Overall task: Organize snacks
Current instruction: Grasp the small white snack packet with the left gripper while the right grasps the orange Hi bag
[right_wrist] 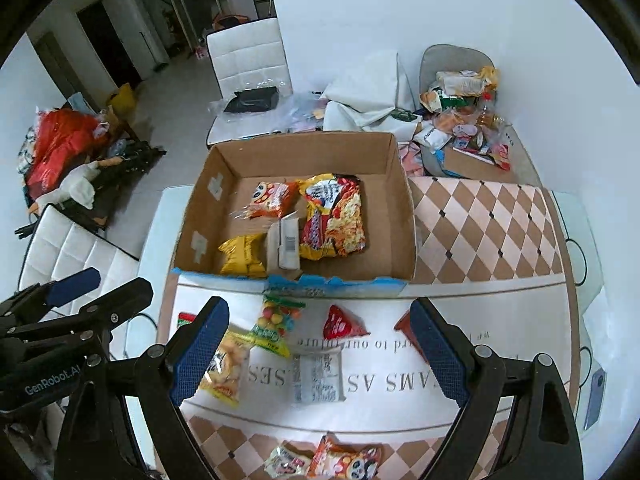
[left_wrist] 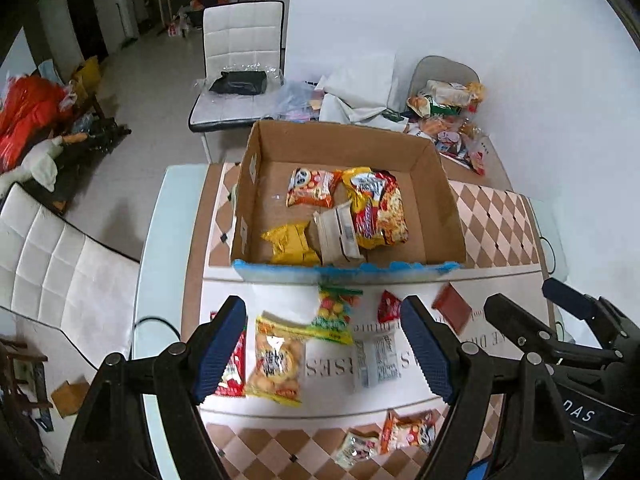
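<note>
An open cardboard box point(left_wrist: 348, 140) point(right_wrist: 300, 152) on the table holds a noodle pack point(left_wrist: 376, 208) point(right_wrist: 336, 216), an orange panda pack point(left_wrist: 310, 188), a yellow pack point(left_wrist: 290, 242) and a white carton point(left_wrist: 336, 232). In front of the box lie loose snacks: a yellow cracker bag point(left_wrist: 276, 364) point(right_wrist: 226, 364), a candy-ball bag point(left_wrist: 336, 312) point(right_wrist: 276, 320), a white packet point(left_wrist: 376, 360) point(right_wrist: 318, 376) and a small red packet point(left_wrist: 388, 306) point(right_wrist: 340, 322). My left gripper point(left_wrist: 324, 354) and right gripper point(right_wrist: 320, 354) hover side by side above them, both open and holding nothing.
Two more packs point(left_wrist: 408, 432) point(right_wrist: 348, 460) lie near the table's front edge. A heap of snacks point(left_wrist: 448, 112) sits at the far right corner. White chairs point(left_wrist: 240, 40) point(left_wrist: 52, 264) stand behind and to the left. A phone point(right_wrist: 594, 392) lies at the right edge.
</note>
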Demonstrator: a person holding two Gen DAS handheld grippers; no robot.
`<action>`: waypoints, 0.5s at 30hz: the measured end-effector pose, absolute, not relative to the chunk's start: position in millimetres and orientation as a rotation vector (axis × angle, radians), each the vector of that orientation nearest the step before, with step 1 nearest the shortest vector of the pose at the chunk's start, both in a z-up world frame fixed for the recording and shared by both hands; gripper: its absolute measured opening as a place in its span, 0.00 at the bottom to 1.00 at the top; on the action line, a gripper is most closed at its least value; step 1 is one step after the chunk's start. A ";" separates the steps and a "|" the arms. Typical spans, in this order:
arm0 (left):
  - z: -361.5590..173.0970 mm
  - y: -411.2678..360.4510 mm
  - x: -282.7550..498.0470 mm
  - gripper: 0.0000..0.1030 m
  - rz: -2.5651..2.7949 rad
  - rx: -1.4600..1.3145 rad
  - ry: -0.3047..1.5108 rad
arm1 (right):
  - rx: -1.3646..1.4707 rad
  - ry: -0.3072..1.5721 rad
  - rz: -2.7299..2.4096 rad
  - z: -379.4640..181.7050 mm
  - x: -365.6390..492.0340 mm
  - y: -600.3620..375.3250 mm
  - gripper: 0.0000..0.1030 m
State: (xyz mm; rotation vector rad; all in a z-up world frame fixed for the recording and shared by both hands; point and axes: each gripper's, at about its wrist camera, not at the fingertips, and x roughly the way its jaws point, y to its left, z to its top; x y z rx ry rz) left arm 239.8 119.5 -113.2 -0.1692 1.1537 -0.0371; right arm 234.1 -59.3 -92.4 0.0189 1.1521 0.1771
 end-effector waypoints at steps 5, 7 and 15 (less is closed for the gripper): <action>-135.5 114.8 208.6 0.76 -0.028 -0.169 1.212 | 0.051 1.267 0.194 -119.5 201.9 -71.5 0.91; -152.5 110.9 196.9 0.76 -0.024 -0.158 1.259 | 0.060 1.350 0.201 -143.3 187.5 -79.9 0.91; -260.3 94.0 153.7 0.76 0.013 -0.150 1.533 | -0.222 1.692 0.308 -270.7 128.7 -87.8 0.91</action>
